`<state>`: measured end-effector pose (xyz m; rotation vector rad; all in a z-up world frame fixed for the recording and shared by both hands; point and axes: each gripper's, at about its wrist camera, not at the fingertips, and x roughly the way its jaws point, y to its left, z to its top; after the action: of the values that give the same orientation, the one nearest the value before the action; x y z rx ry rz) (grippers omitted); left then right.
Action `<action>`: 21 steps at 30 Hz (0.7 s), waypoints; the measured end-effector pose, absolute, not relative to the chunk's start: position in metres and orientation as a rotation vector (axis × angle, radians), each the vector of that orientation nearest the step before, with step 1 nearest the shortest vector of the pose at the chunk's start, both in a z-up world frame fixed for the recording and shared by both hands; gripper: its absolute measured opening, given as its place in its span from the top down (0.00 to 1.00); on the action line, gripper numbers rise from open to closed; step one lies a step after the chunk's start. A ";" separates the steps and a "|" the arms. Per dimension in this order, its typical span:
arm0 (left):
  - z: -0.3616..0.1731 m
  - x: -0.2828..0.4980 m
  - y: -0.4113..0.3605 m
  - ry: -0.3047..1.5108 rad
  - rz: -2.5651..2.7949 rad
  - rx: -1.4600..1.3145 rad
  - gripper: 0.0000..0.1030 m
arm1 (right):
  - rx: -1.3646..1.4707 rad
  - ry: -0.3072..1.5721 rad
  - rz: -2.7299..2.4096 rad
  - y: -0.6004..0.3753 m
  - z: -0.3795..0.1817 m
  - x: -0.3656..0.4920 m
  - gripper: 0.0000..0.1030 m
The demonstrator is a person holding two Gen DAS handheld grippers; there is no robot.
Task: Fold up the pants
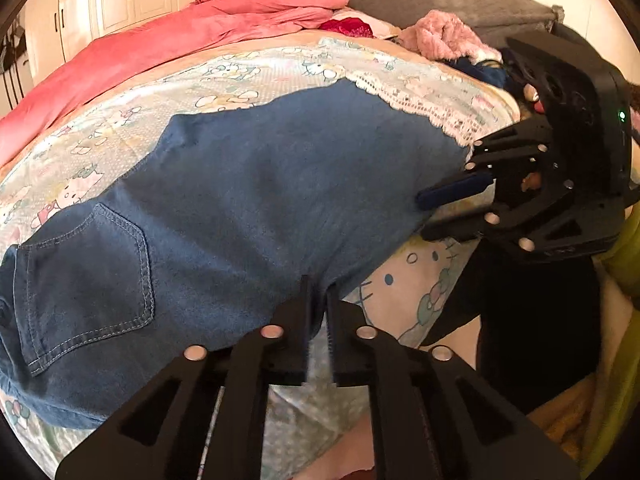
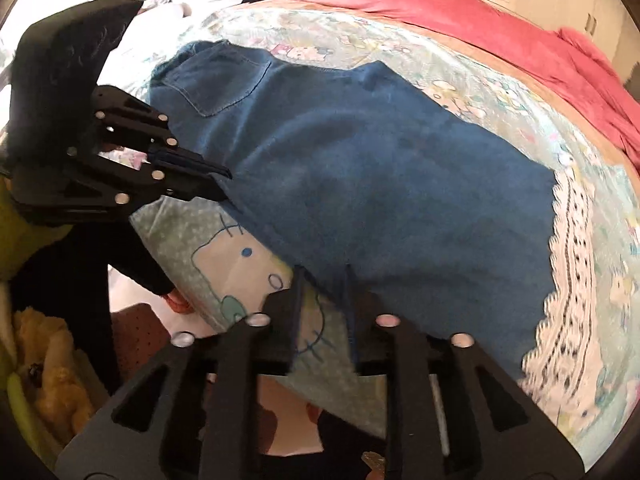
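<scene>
One pair of pants [image 1: 248, 184], two grippers (left gripper [image 1: 318, 300], right gripper [image 2: 322, 280]) pinching its edge.

Both wrist views low, close at bed edge, facing across shared jeans [image 1: 248, 200]; each sees other tool.

Your left wrist view cuts the pants [image 1: 248, 200] off at its left edge, waistband lost; the right gripper [image 1: 440, 196] covers their far hem. In your right wrist view, motion blur smears the lace trim [image 2: 568, 280] and bedsheet [image 2: 616, 208]
</scene>
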<state>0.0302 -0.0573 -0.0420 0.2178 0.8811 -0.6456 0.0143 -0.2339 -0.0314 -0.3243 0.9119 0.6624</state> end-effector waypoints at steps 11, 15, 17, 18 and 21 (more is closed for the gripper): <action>0.011 0.032 0.058 0.741 -0.221 -0.003 0.17 | -0.091 0.868 0.367 -0.322 -0.007 0.038 0.47; 0.003 0.044 0.106 0.786 -0.013 -0.077 0.09 | -0.049 0.882 0.328 -0.330 -0.011 0.050 0.42; -0.008 0.053 0.123 0.832 0.065 -0.128 0.07 | -0.041 0.896 0.316 -0.331 -0.015 0.052 0.37; -0.013 0.057 0.130 0.846 0.071 -0.174 0.07 | -0.038 0.905 0.312 -0.330 -0.018 0.055 0.36; -0.031 0.071 0.138 0.869 -0.023 -0.351 0.36 | -0.033 0.935 0.304 -0.329 -0.026 0.056 0.31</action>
<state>0.0705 0.1377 -0.0308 -0.3512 0.8692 -0.0226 0.0562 -0.3291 -0.0262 -0.0329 0.9346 0.3037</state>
